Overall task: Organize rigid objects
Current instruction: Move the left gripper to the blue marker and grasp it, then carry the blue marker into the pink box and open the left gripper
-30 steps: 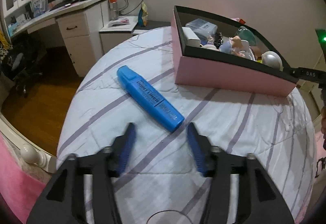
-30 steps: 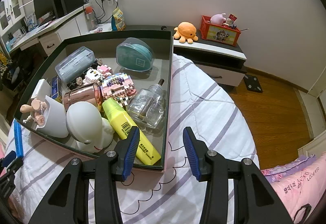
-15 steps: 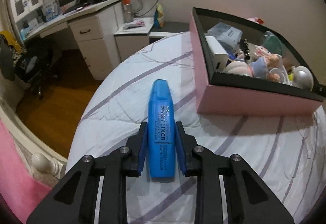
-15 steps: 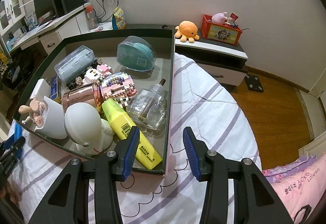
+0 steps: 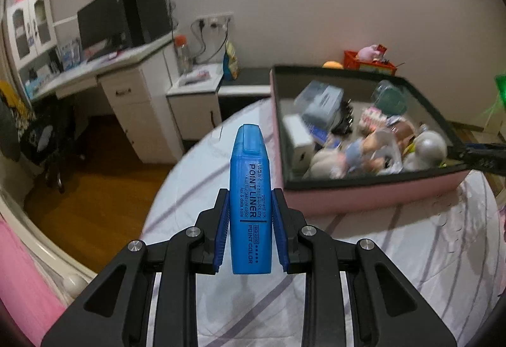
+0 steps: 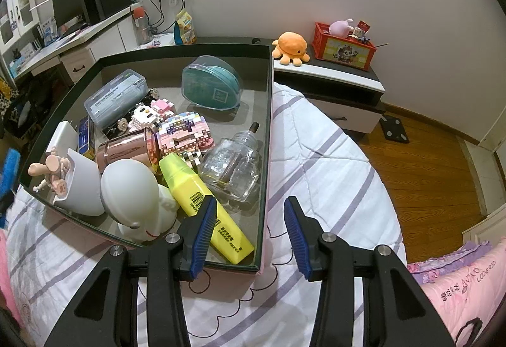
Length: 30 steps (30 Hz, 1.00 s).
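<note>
Big pink cardboard box with the dark rim [image 5: 373, 200] sits on the striped white quilted bed [image 5: 411, 268] at two o'clock, crammed already. The left hand-held gripper [image 5: 249, 231] is clenched on the blue plastic highlighter pen [image 5: 250, 189], held aloft; light, stiff, slick-sided, so that low-barrel hold looks right. The right hand-held gripper [image 6: 249, 231] hangs released at the box's near corner.

A bed [image 6: 322, 163] with a white quilt striped in purple carries everything. On it sits a pink box [image 6: 267, 113] with a dark rim, and a pink pillow [image 6: 468, 287] lies at the near right.
</note>
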Each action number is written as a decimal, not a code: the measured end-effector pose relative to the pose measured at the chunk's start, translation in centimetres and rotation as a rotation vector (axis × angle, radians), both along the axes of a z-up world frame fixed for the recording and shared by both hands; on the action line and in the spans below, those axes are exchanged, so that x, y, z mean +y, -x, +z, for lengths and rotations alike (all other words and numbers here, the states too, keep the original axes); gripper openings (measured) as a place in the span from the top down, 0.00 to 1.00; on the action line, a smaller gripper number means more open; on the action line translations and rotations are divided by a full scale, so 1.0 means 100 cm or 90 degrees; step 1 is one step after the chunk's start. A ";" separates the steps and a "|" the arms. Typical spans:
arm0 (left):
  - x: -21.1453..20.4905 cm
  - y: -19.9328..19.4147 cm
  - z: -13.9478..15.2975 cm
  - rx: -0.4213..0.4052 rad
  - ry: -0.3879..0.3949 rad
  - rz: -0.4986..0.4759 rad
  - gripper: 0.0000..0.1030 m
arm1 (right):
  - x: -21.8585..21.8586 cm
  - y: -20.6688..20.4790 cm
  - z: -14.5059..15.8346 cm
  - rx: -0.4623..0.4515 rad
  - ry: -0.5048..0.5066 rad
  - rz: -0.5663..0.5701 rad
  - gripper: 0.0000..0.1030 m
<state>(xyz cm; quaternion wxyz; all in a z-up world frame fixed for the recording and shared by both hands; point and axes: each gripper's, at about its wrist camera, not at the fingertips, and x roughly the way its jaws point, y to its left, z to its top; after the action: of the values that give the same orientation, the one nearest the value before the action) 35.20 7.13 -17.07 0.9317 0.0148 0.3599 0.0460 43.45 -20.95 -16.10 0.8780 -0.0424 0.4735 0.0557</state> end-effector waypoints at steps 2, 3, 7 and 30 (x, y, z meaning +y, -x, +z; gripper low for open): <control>-0.004 -0.001 0.012 -0.015 -0.007 -0.010 0.75 | 0.001 0.000 0.000 0.000 0.001 0.001 0.56; -0.006 -0.003 0.017 -0.019 -0.011 -0.016 0.75 | 0.002 0.001 0.000 0.000 0.000 0.001 0.56; -0.021 -0.017 0.037 -0.035 -0.040 -0.046 0.75 | 0.005 0.002 0.000 -0.001 0.002 0.004 0.56; -0.121 -0.166 0.015 0.083 -0.055 -0.201 0.75 | 0.010 0.003 0.003 -0.005 0.007 -0.001 0.59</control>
<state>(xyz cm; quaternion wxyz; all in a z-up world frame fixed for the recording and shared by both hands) 51.84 -5.01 -15.56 0.9005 0.1145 0.4105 -0.0867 43.15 -19.93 -15.82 0.8798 -0.0475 0.4701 0.0522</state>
